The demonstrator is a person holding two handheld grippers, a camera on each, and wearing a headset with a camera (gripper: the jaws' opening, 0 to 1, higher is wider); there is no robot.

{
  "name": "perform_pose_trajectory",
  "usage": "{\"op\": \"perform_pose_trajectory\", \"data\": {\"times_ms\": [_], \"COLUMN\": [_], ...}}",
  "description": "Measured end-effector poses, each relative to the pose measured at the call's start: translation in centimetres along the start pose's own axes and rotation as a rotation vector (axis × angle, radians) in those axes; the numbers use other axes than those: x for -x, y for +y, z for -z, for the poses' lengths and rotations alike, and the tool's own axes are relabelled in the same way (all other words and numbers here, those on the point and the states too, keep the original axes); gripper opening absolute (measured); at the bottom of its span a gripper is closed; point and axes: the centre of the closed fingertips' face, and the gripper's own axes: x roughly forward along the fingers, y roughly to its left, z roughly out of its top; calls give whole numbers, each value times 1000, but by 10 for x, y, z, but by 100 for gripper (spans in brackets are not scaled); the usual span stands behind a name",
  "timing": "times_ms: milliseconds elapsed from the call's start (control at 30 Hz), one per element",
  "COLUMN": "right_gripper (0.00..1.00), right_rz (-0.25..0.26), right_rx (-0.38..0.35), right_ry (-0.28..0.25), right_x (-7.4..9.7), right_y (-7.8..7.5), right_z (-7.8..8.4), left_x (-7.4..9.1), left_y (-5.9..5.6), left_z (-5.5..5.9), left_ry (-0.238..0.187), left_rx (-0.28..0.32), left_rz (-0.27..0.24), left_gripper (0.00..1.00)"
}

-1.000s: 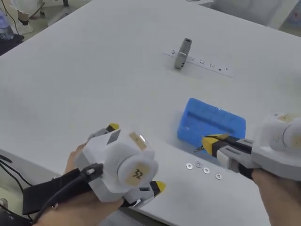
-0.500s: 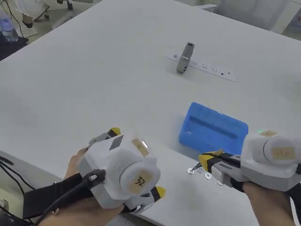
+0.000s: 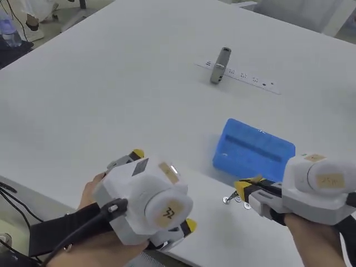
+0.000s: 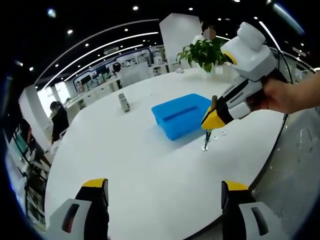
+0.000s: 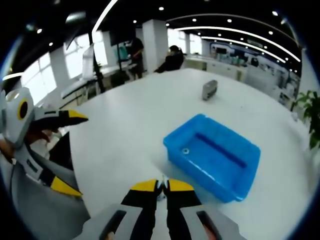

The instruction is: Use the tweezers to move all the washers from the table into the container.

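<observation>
— What is the biggest thing we see?
— We see a big white table (image 3: 111, 83). Everything sits on it.

— And next?
— We see the blue container (image 3: 253, 149). It is an open box near the front edge of the table, on the right side in the head view. In the right gripper view we spot one washer (image 5: 185, 150) lying on its floor.

— What about our two grippers?
— We hold the left gripper (image 4: 164, 187) low over the front edge of the table, well apart from the box. Its jaws are spread wide and hold nothing. We hold the right gripper (image 5: 160, 187) just in front of the container. Its jaws are pressed together and pinch the tweezers (image 4: 207, 139).

— What is far away?
— We see a small grey block (image 3: 219, 65) on the far part of the table. It is at one end of a thin white strip (image 3: 250, 80).

— Where do the tweezers point?
— We see them point down at the table. In the left gripper view their tip is right at one washer. We cannot tell if it touches.

— And the smallest things?
— We see the washers (image 3: 238, 199) in a short row on the table. They are just in front of the container, right under the right gripper. We count three.
</observation>
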Motion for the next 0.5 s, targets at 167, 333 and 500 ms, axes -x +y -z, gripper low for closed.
{"op": "perform_pose_trajectory", "data": {"times_ms": [167, 333, 500], "right_gripper": [3, 3, 3], "right_rz": [11, 17, 18], "right_rx": [15, 29, 20], "right_ry": [2, 6, -1], "right_x": [1, 1, 0], "right_y": [1, 2, 2], "right_z": [0, -1, -1], "left_x": [0, 0, 0], "left_y": [0, 0, 0], "left_z": [0, 1, 1], "left_ry": [1, 4, 8], "left_rx": [0, -1, -5], "left_rz": [-2, -1, -3], "left_gripper": [96, 96, 95]}}
